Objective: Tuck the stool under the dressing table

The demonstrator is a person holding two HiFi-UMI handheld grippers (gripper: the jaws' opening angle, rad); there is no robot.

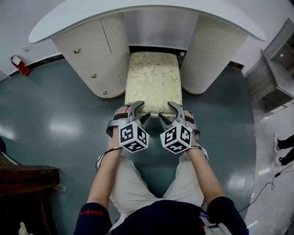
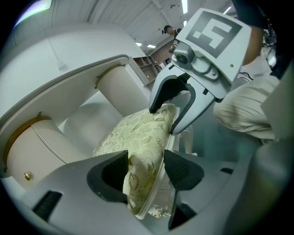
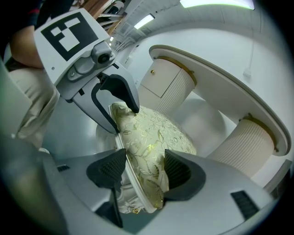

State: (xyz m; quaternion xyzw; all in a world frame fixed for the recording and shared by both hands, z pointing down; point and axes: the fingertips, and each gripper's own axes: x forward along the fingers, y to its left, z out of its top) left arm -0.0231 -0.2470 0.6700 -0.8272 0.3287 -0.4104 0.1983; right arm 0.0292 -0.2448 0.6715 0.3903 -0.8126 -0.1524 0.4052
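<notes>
The person [image 1: 156, 218], in a dark top and pale shorts [image 1: 133, 183], faces the dressing table [image 1: 147, 13] with both forearms stretched toward it. Each hand carries a gripper topped by a marker cube [image 1: 133, 137]. The two grippers sit side by side just outside the table's knee opening.

The stool [image 1: 154, 82] stands square to the table. Its far end is under the white top, between the drawer pedestal [image 1: 92, 55] and the ribbed pedestal [image 1: 209, 55]. Its near end sticks out of the opening toward the person.

The left gripper [image 1: 140, 112] grips that near edge on the side closer to the drawer pedestal. In its own view the gold-patterned cushion and the white seat rim are pinched between the two dark pads [image 2: 183, 169]. The right gripper [image 1: 166, 113] is clamped the same way on the same edge, closer to the ribbed pedestal, with cushion and rim held between its pads [image 3: 178, 170]. Each gripper's view also shows the other gripper biting the seat farther along.

The glossy blue-grey floor [image 1: 55, 124] spreads out in front of the table. A red object [image 1: 19, 65] lies by the wall past the table's drawer end. A dark wooden piece [image 1: 27, 176] stands well away from the table on that same side. Off the table's other end is a grey shelf unit [image 1: 275, 78], and near it are someone's shoes [image 1: 281, 148].
</notes>
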